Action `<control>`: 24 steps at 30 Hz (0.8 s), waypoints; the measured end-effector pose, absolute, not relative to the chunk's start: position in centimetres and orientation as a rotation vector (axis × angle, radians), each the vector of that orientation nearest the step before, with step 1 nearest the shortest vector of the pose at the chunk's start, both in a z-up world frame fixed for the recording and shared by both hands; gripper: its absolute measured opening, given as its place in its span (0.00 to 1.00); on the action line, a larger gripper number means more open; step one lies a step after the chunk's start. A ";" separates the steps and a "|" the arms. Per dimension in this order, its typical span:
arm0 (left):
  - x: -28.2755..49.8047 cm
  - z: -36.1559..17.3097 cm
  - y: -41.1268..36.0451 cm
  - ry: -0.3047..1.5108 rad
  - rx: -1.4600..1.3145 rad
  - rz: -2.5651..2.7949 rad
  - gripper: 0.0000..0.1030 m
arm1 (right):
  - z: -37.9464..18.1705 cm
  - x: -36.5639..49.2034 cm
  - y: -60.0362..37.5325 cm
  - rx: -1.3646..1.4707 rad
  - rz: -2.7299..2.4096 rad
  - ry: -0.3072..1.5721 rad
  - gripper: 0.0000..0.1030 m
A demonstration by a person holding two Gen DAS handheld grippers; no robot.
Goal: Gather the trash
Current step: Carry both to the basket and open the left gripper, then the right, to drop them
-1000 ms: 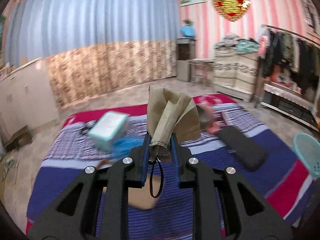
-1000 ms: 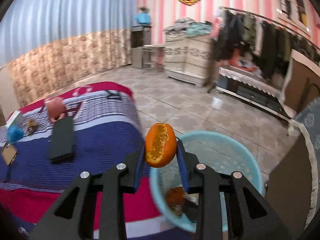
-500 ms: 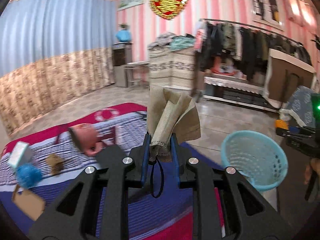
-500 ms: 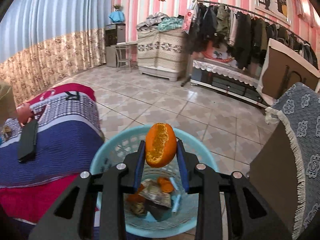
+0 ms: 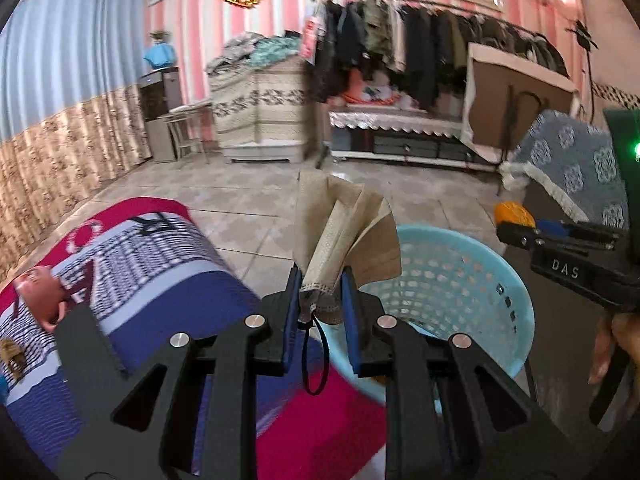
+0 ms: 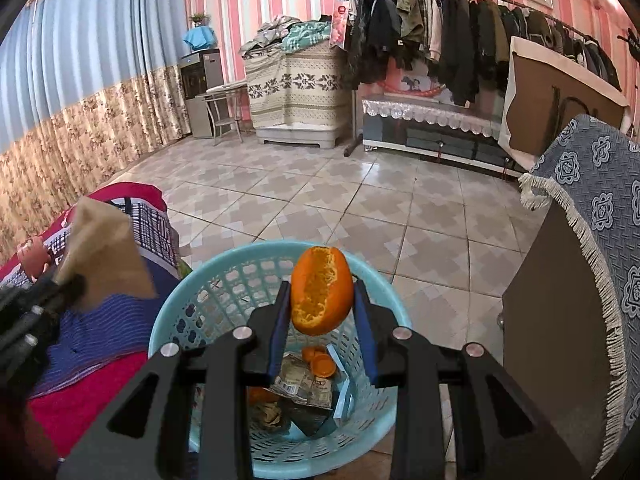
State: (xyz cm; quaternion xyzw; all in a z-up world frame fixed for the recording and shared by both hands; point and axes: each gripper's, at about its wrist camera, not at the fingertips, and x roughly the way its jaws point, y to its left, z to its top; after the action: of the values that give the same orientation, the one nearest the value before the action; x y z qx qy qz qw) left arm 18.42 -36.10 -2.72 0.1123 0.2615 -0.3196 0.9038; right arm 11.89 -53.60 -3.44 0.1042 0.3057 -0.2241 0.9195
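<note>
Both grippers point forward and down toward a light blue basket that stands on the tiled floor, just beside the bed.

The right gripper hangs right over the basket's round mouth. In the left wrist view it shows from the side, with part of a hand under it.

The left gripper hangs above the corner of the bed, near the basket's rim.

The basket is plastic, with many small holes in its wall. Inside lie bits of orange peel, crumpled paper wrappers and a blue piece. The bed cover is soft cloth with blue, white and red stripes. A pink cup lies on it.

The right gripper's blue pads squeeze a piece of orange peel. It is curved, smooth orange outside and rough inside. It is held up in the air over the basket.

The left gripper's pads are pressed on a tan face mask. The mask is thin, folded and fans upward, and a black ear loop dangles below.
</note>
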 end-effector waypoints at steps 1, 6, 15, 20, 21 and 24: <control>18.4 -3.0 -36.9 0.545 0.244 -0.674 0.18 | -3.5 11.9 -53.7 0.216 -0.464 0.629 0.30; 19.0 -4.1 -39.7 0.597 0.276 -0.716 0.26 | -3.8 11.3 -54.7 0.249 -0.481 0.632 0.30; 19.4 -3.7 -39.0 0.579 0.264 -0.650 0.82 | -4.2 11.1 -55.2 0.271 -0.488 0.640 0.30; 20.4 -1.8 -34.8 0.529 0.194 -0.527 0.93 | -4.1 11.7 -54.4 0.255 -0.483 0.642 0.30; 20.6 -1.6 -34.2 0.525 0.187 -0.508 0.94 | -4.0 11.8 -54.1 0.254 -0.481 0.636 0.30; 21.2 -1.2 -31.5 0.522 0.161 -0.447 0.95 | -3.6 12.4 -53.3 0.243 -0.472 0.625 0.30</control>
State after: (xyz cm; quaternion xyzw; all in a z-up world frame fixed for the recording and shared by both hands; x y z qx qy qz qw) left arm 21.19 -31.52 -1.17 0.0788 0.2554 -0.2189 0.9384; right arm 12.39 -53.26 -3.64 0.1179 0.3038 -0.2294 0.9172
